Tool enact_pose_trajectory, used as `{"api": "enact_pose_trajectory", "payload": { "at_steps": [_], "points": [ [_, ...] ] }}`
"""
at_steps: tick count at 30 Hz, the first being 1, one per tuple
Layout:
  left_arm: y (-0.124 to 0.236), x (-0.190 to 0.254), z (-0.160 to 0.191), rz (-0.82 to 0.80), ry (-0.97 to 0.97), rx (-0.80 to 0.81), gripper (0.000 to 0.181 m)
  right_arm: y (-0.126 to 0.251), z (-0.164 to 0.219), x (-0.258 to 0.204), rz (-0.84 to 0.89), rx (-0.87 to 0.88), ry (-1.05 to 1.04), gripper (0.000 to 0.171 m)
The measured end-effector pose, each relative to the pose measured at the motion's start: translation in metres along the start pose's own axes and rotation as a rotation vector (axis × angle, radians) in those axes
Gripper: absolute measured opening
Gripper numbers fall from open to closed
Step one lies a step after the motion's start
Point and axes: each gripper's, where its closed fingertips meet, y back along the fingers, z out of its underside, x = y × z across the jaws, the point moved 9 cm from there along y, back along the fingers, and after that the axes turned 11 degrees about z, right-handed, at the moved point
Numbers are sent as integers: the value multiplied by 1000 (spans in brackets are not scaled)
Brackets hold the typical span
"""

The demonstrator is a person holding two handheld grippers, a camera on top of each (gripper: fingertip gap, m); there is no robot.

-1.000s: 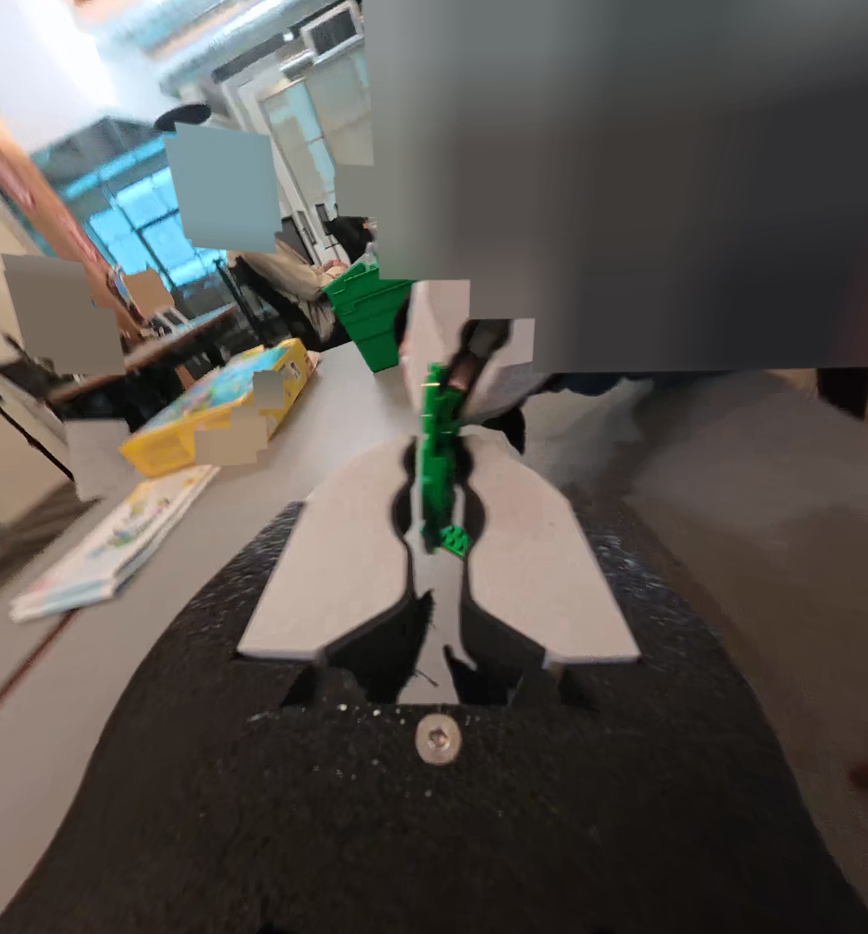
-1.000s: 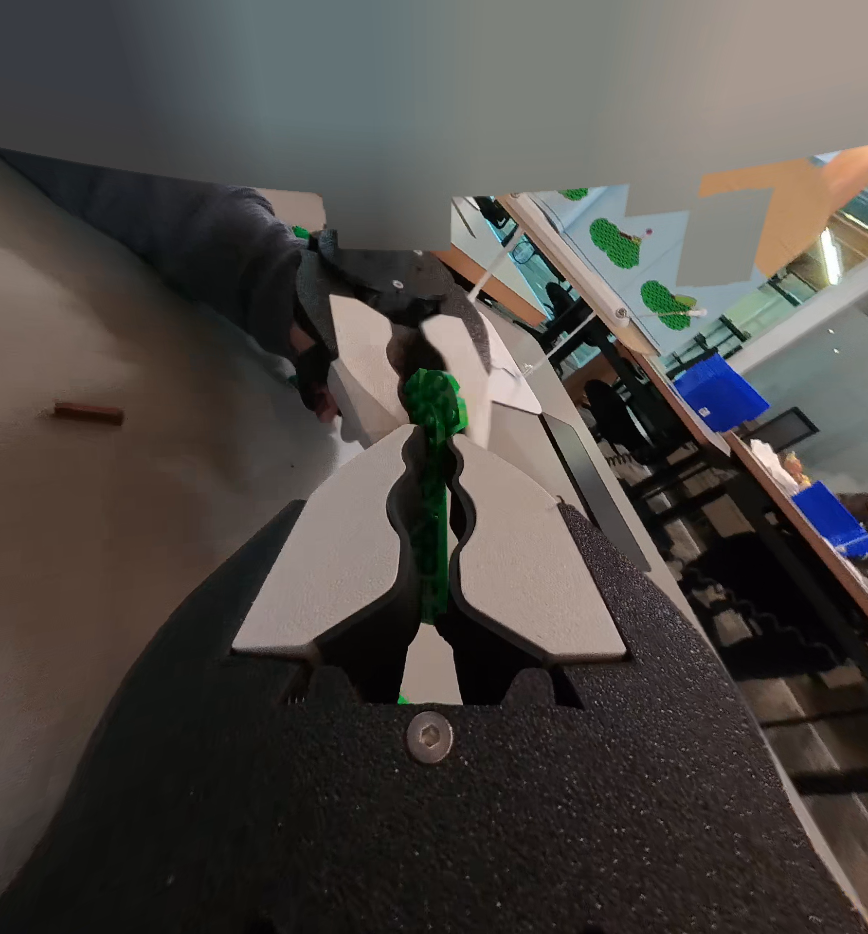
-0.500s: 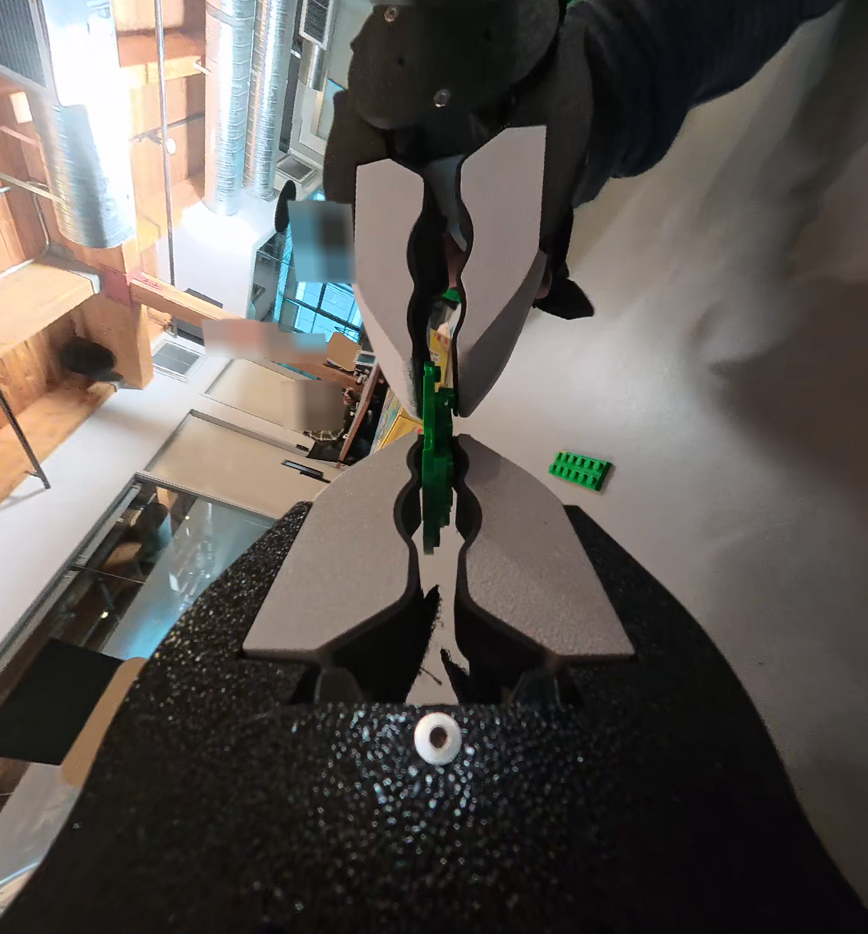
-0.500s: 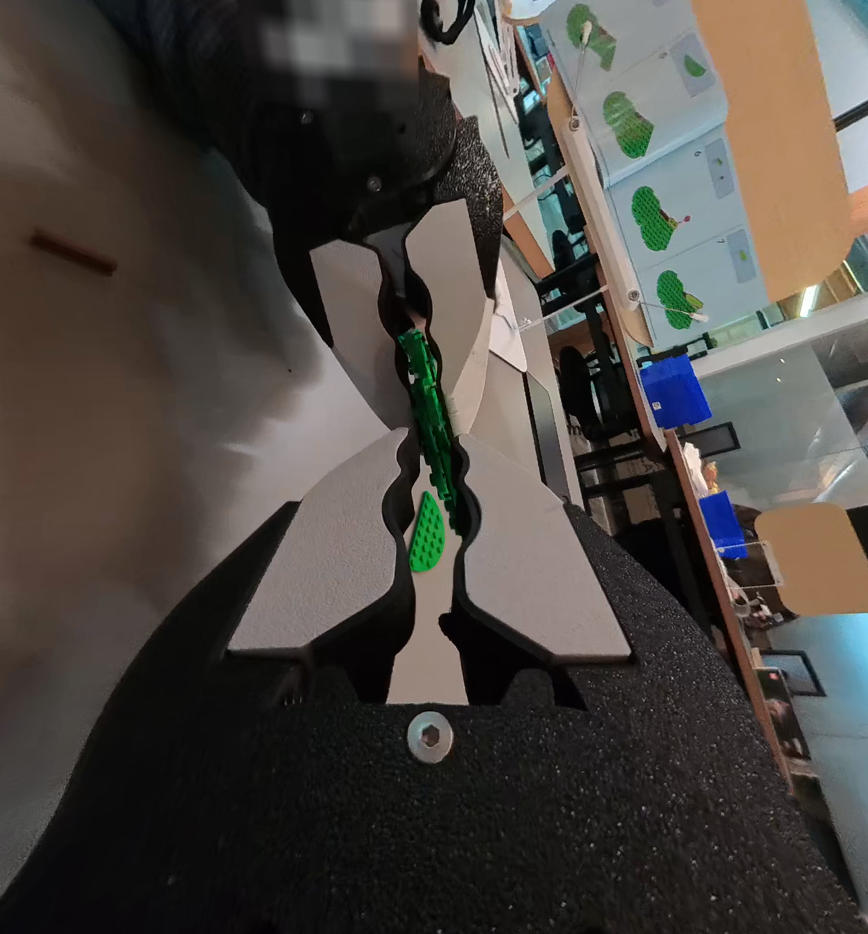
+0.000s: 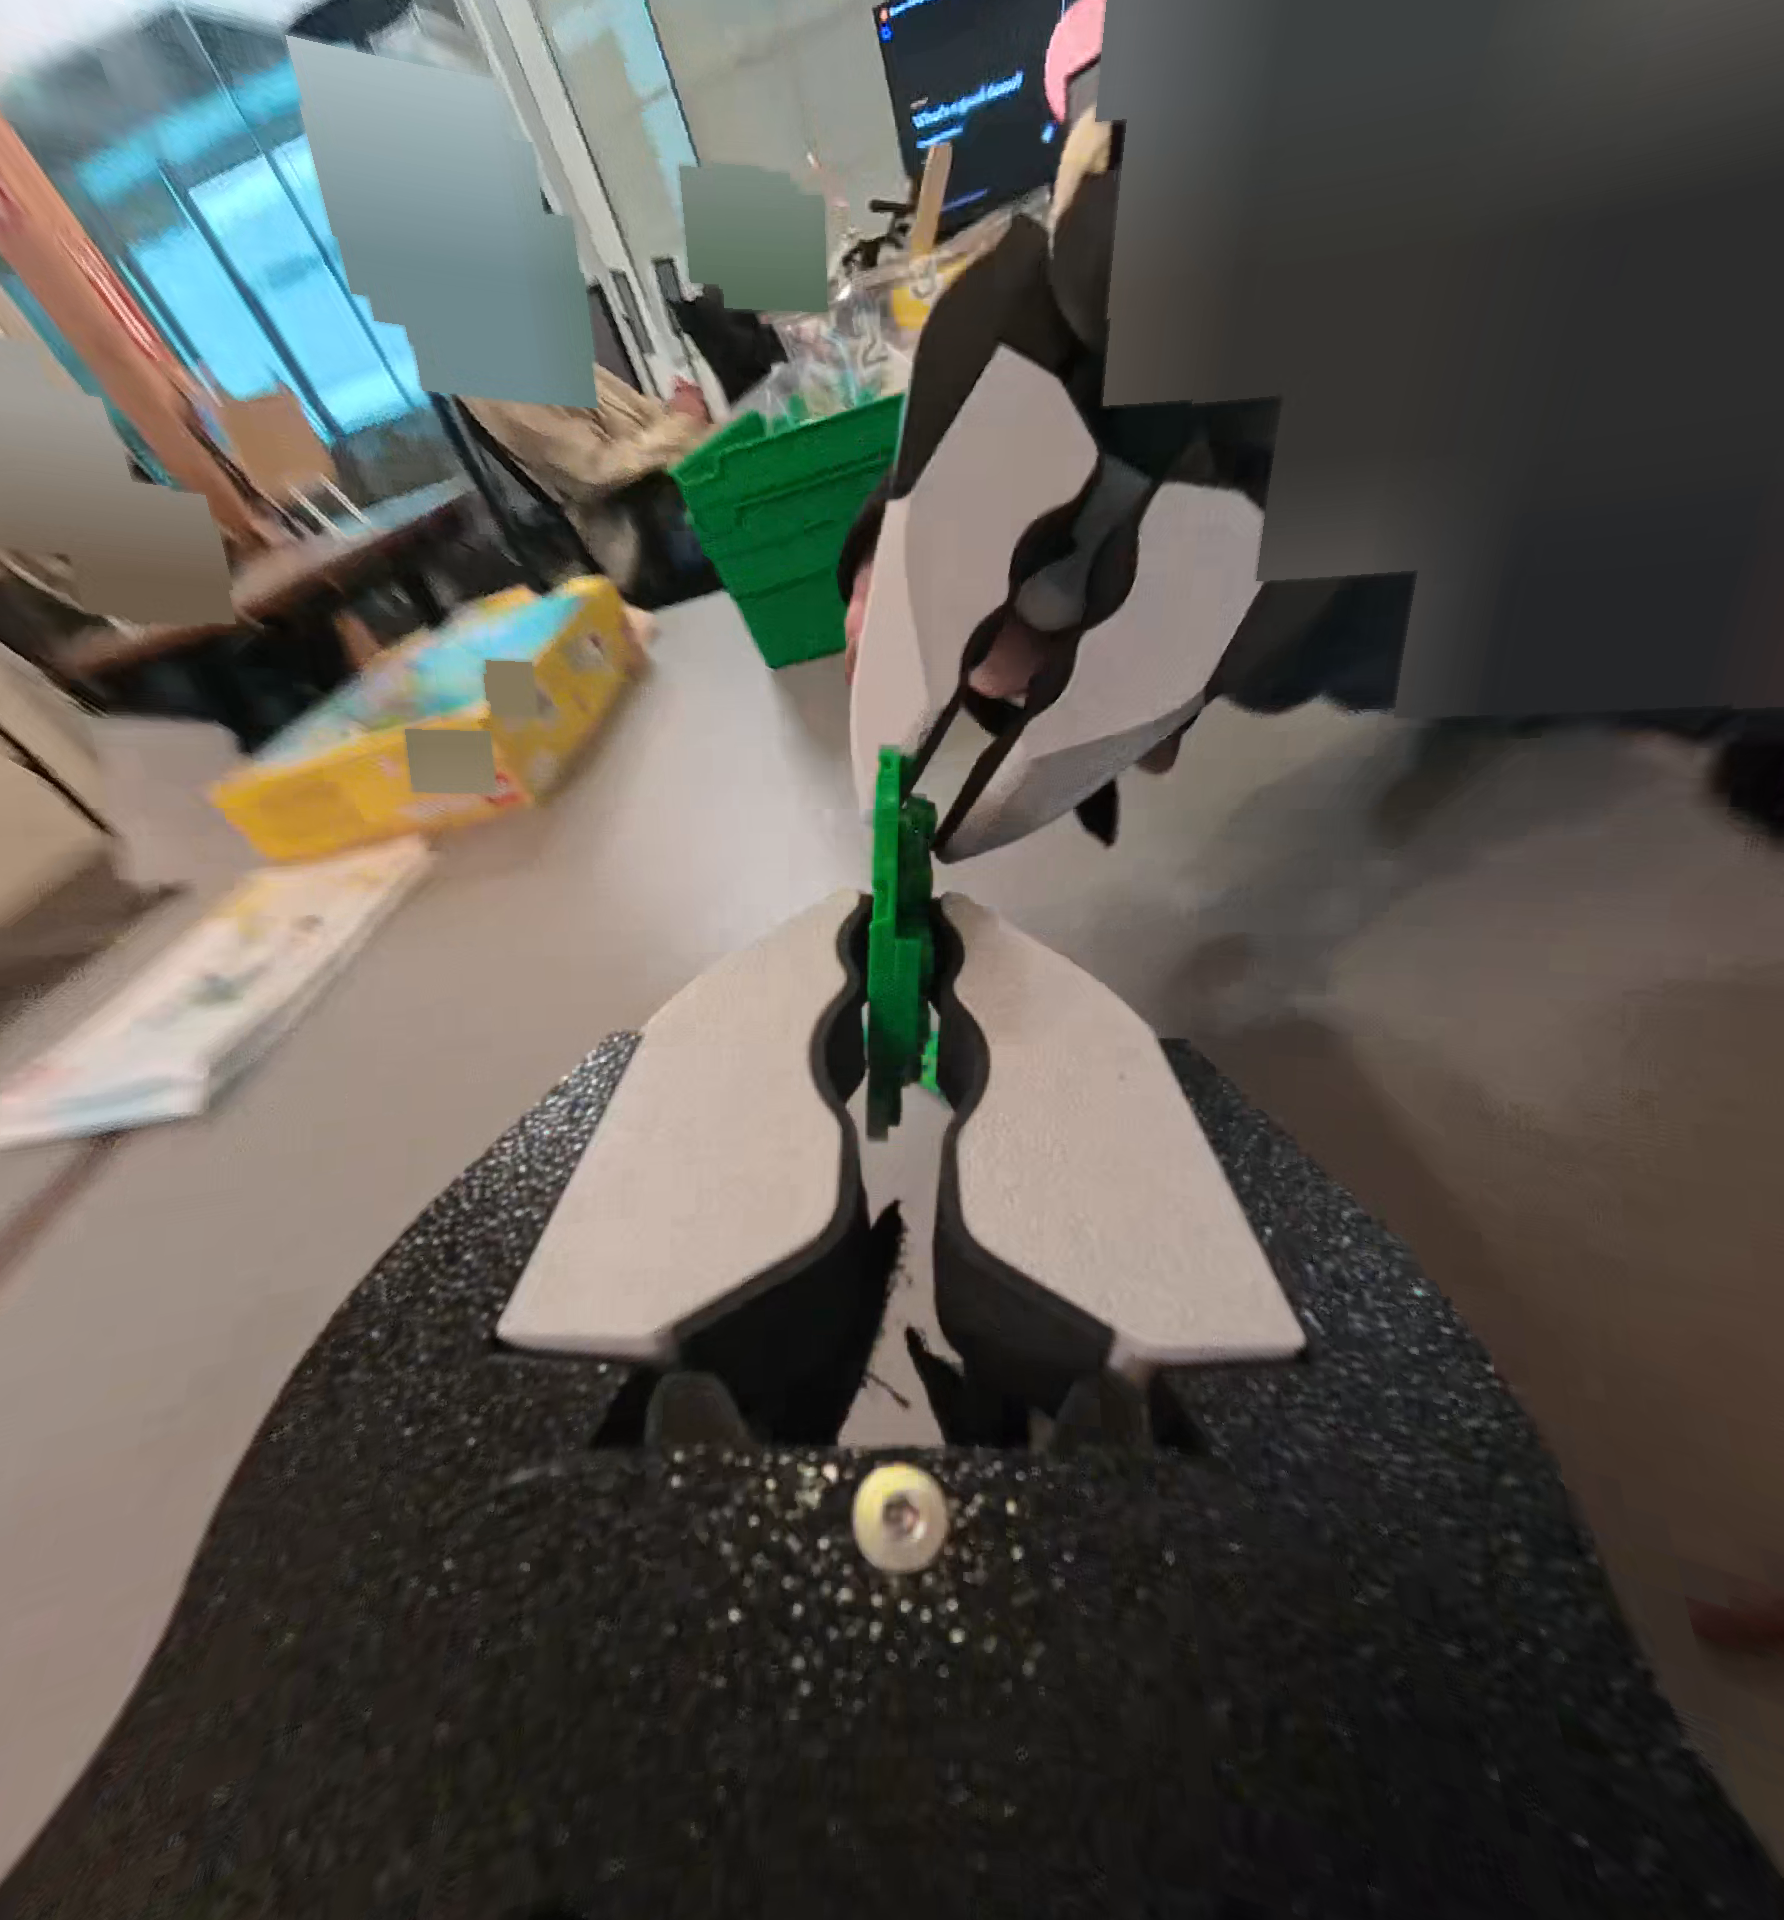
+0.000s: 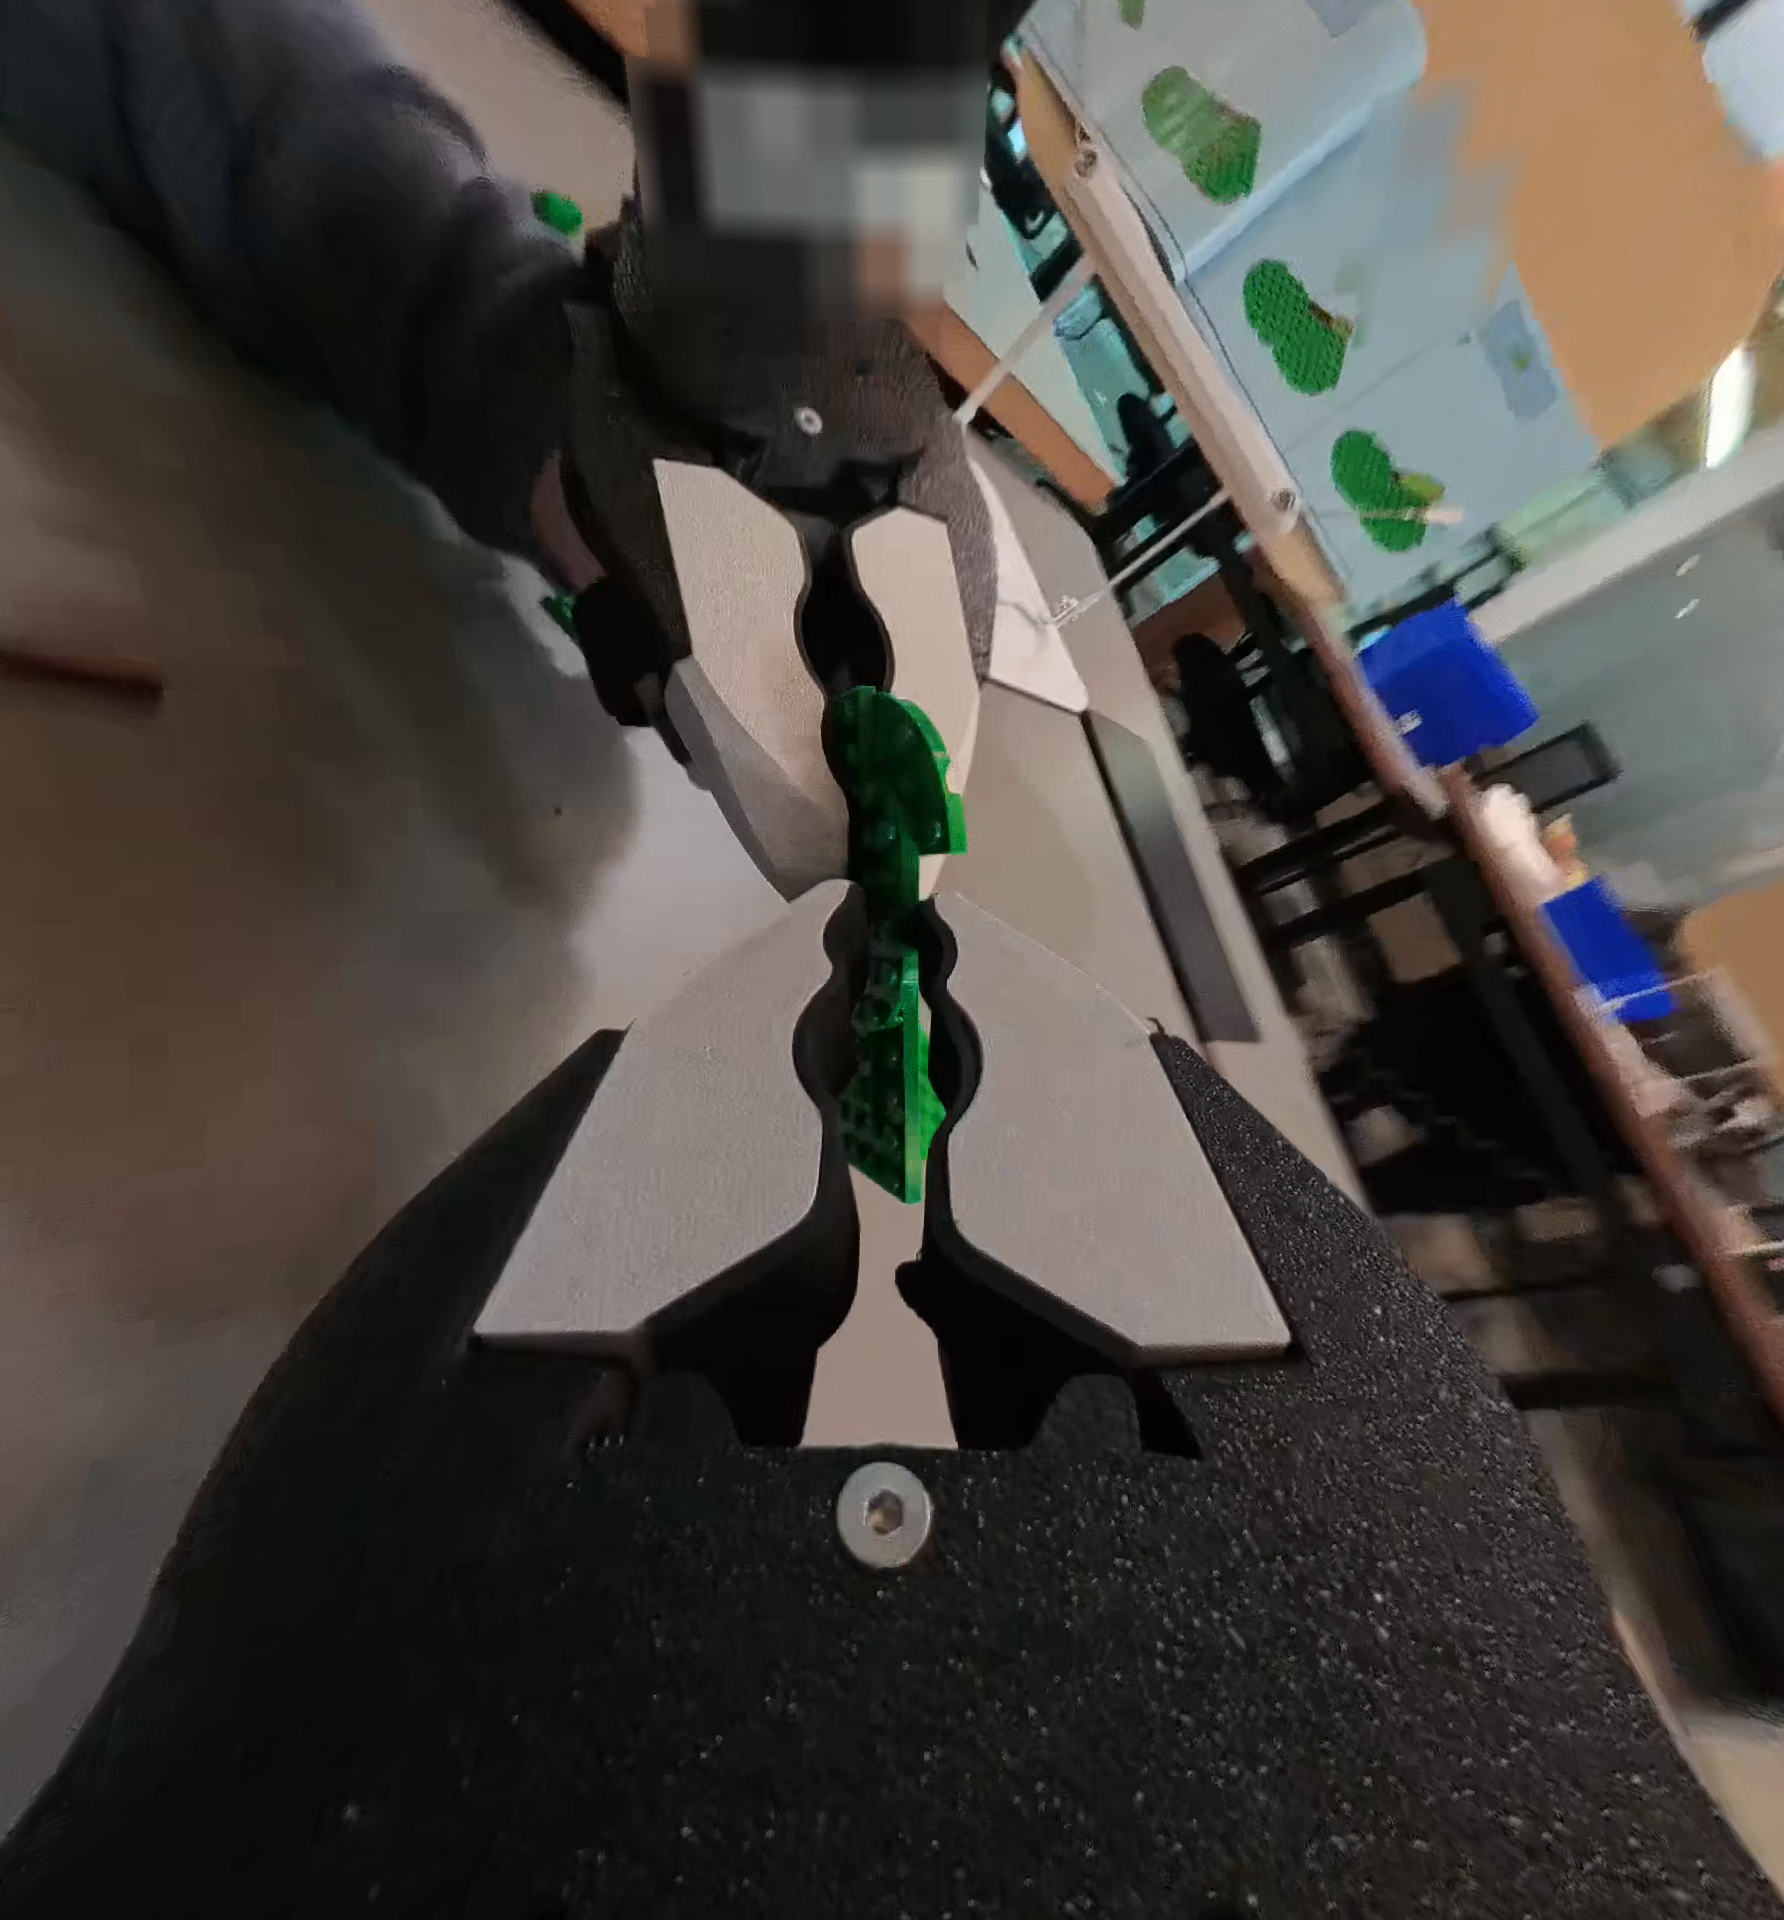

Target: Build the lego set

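A flat assembly of green lego plates (image 5: 896, 966) is held on edge in the air above the grey table (image 5: 659, 831). My left gripper (image 5: 898, 906) is shut on its near end. My right gripper (image 5: 933, 831) faces it from the upper right, its tips on the far end of the plates. In the right wrist view my right gripper (image 6: 888, 906) is shut on the green plates (image 6: 888, 1081). A rounded green plate (image 6: 893, 774) sticks out beyond its tips into my left gripper (image 6: 883, 831), held by a dark-sleeved arm (image 6: 327, 239).
A yellow box (image 5: 431, 727) and a stack of booklets (image 5: 202, 1008) lie on the table at the left, with a green bin (image 5: 794, 540) behind. A small brown piece (image 6: 77, 675) lies on the table. Blue bins (image 6: 1444, 681) and desks stand to the right. Only a small space, under 4 cm, lies between the two pairs of fingers.
Both grippers swung with the green plates between them: the left view tipped up toward the ceiling half a second ago and is level again. Both remain shut on the plates.
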Motion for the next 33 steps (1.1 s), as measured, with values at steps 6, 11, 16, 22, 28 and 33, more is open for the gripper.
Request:
{"api": "enact_pose_trajectory", "payload": {
  "at_steps": [6, 11, 16, 22, 28, 33],
  "points": [
    [-1, -8, 4, 90, 295, 98, 8, -5, 15, 17, -211, 42, -571, 7],
    [-2, -10, 9, 113, 418, 138, 8, -8, 22, 18, -270, 86, -713, 10],
    [-4, -12, 17, 123, 536, 142, 8, -12, 32, 16, -269, 89, -736, 5],
    [-1, -19, 29, 109, 674, 49, 7, -27, 51, 8, -270, 52, -870, 5],
    [2, -26, 39, 112, 820, 3, 8, -42, 67, 8, -397, 43, -933, 4],
    [3, -28, 42, 127, 862, 6, 8, -48, 71, 13, -489, 50, -921, 4]
  ]
}}
